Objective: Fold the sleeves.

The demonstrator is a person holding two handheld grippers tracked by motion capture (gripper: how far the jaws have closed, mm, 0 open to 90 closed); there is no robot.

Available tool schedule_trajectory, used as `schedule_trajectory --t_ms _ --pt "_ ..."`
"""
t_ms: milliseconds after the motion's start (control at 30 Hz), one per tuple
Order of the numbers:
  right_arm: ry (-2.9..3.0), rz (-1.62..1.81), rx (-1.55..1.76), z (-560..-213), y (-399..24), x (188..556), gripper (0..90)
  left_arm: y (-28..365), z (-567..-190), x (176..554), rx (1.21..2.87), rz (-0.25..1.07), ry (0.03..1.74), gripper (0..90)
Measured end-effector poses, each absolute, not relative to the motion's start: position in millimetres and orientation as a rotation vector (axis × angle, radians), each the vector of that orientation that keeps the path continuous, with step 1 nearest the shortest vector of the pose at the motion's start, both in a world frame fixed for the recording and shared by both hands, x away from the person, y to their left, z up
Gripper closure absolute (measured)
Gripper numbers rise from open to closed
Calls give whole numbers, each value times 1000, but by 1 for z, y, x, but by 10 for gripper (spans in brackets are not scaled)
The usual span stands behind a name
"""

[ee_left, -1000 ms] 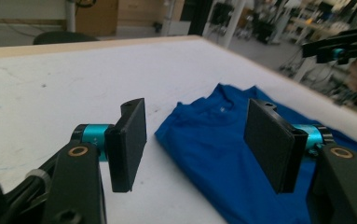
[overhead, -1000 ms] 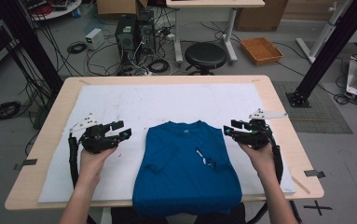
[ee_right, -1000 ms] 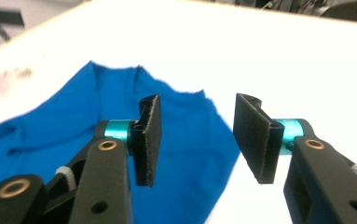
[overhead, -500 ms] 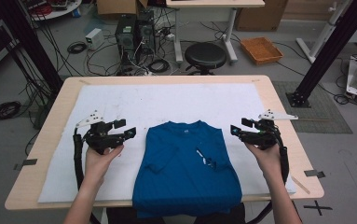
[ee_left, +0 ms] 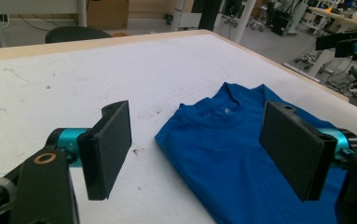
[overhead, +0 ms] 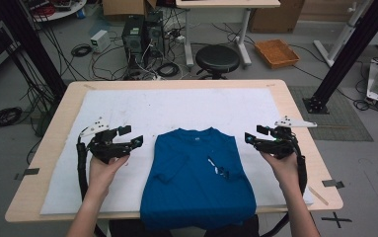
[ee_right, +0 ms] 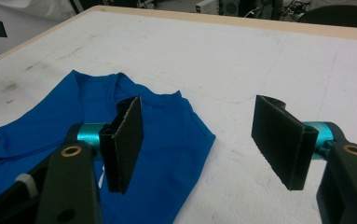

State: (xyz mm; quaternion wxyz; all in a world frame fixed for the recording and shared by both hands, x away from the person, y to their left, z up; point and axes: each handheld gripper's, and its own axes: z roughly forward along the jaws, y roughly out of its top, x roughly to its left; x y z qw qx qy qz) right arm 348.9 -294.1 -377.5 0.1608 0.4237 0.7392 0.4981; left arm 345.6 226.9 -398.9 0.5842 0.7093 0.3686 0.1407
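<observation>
White cloth covers most of the pale wooden table, and a blue T-shirt lies on it near the person's edge, collar pointing away, sleeves folded in over the body and its hem hanging just past the table's front edge. A small white mark shows on the shirt's chest.

At the left of the high view, the left hand holds the left gripper just above the cloth, beside the shirt's shoulder but apart from it. Its jaws stand spread wide with nothing between them; in the left gripper view the shirt's collar and shoulder lie on the cloth beyond the gap.

At the right, the right hand holds the right gripper near the shirt's other shoulder, also clear of the fabric. Its jaws are likewise spread apart and empty; the right gripper view looks across the shirt's folded sleeve edge and the bare white cloth.

Beyond the table, a black round stool, computer towers with tangled cables, and an orange tray sit on the floor.
</observation>
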Motion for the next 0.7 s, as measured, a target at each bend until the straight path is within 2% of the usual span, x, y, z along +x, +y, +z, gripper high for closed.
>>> schedule_trajectory --t_ms 700 --pt "2122 1422 1208 -379 -288 355 340 231 -401 341 1664 311 847 251"
